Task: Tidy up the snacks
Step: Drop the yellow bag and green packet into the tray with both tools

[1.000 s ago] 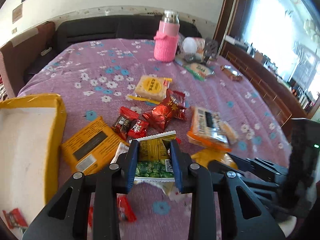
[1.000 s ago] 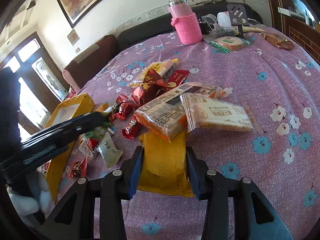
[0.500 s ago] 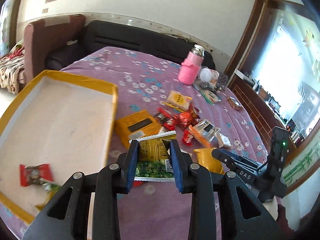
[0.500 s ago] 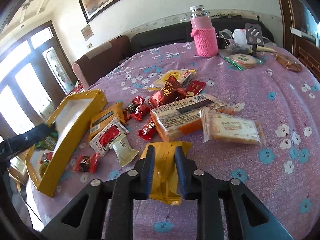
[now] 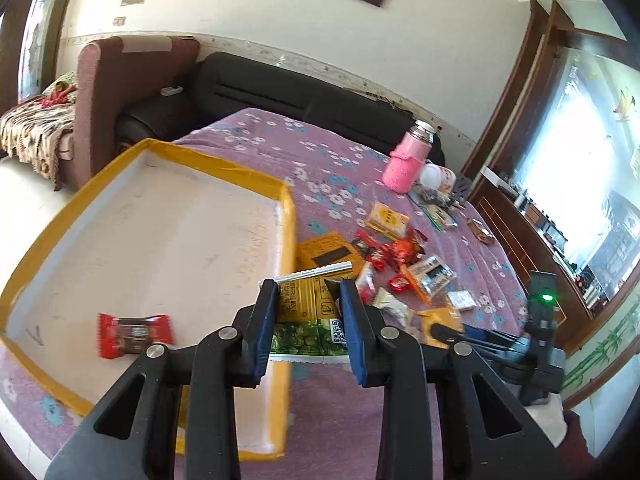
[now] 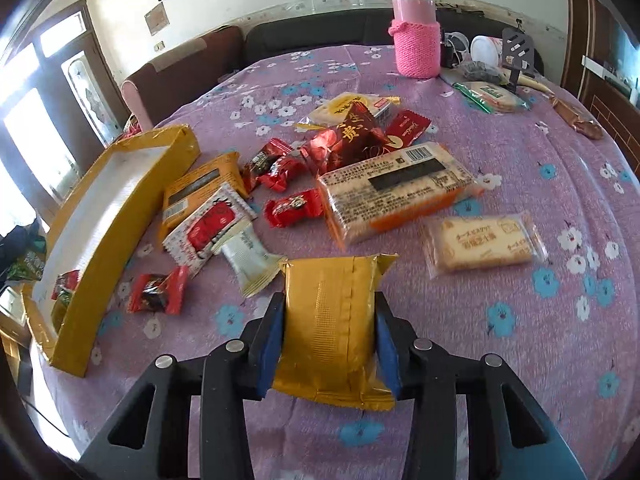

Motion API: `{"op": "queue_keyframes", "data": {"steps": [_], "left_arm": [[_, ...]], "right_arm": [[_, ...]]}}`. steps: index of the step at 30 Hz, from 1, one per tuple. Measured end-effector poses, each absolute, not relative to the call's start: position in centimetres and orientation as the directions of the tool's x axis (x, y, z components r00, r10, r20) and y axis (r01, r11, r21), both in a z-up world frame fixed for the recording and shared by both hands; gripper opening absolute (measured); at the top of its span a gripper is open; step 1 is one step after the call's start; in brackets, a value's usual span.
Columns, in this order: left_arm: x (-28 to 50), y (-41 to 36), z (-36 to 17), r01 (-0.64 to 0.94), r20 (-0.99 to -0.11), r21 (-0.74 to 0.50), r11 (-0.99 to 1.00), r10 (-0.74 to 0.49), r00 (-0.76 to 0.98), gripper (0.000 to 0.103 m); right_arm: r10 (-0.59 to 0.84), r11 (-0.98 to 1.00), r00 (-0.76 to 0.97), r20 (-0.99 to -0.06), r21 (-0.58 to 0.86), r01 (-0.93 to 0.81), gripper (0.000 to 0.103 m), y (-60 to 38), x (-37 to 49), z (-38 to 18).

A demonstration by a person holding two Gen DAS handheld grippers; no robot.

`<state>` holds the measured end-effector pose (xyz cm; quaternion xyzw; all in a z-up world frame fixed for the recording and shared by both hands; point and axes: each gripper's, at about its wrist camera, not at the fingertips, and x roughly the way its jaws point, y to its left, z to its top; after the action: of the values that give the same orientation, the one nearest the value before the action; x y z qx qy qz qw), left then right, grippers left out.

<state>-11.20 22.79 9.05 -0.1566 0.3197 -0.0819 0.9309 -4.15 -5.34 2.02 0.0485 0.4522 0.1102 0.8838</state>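
Note:
My left gripper is shut on a green and yellow snack packet, held over the right rim of the yellow-edged tray. One red candy lies on the tray's white floor. My right gripper has a gold foil packet between its blue pads, which touch both sides while the jaws are opening; the packet rests low over the purple cloth. The remaining snacks lie in a loose pile beyond it. The tray sits to the left in the right wrist view.
A pink knit-covered bottle stands at the table's far side beside a cup, a biscuit pack and small clutter. A long orange cracker pack and a clear biscuit pack lie nearest. Sofas stand beyond the table, a wooden cabinet to the right.
My left gripper carried the green packet leftward from the snack pile to above the tray. The right gripper's jaws pinched the gold packet narrow, then spread wider around it.

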Motion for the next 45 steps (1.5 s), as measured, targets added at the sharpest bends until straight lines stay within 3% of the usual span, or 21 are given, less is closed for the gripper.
{"op": "queue_keyframes", "data": {"steps": [4, 12, 18, 24, 35, 45], "left_arm": [[-11.3, 25.0, 8.5, 0.004, -0.576, -0.34, 0.94, -0.212, 0.789, 0.029], [-10.3, 29.3, 8.3, -0.089, -0.596, -0.283, 0.955, -0.103, 0.796, 0.029], [-7.7, 31.9, 7.6, -0.128, -0.627, -0.232, 0.964, -0.047, 0.777, 0.029], [-5.6, 34.1, 5.8, -0.156, -0.668, -0.249, 0.956, -0.053, 0.743, 0.029], [-5.7, 35.9, 4.9, -0.189, -0.681, -0.335, 0.923, -0.099, 0.726, 0.031], [-8.6, 33.2, 7.8, -0.174, -0.658, -0.38, 0.909, -0.133, 0.742, 0.056]], "right_arm": [[0.262, 0.965, 0.602, -0.754, 0.205, -0.163, 0.042, -4.9, -5.6, 4.4], [0.43, 0.895, 0.575, -0.696, 0.245, -0.374, 0.042, 3.1, -6.1, 9.1], [0.494, 0.832, 0.484, -0.722, 0.232, -0.504, 0.042, 12.4, -4.9, 8.6], [0.459, 0.819, 0.441, -0.771, 0.175, -0.546, 0.042, 18.4, -3.5, 6.3], [0.435, 0.817, 0.428, -0.792, 0.147, -0.557, 0.044, 20.8, -2.7, 4.4], [0.457, 0.813, 0.48, -0.749, 0.132, -0.568, 0.055, 19.1, -4.9, 6.5]]}}
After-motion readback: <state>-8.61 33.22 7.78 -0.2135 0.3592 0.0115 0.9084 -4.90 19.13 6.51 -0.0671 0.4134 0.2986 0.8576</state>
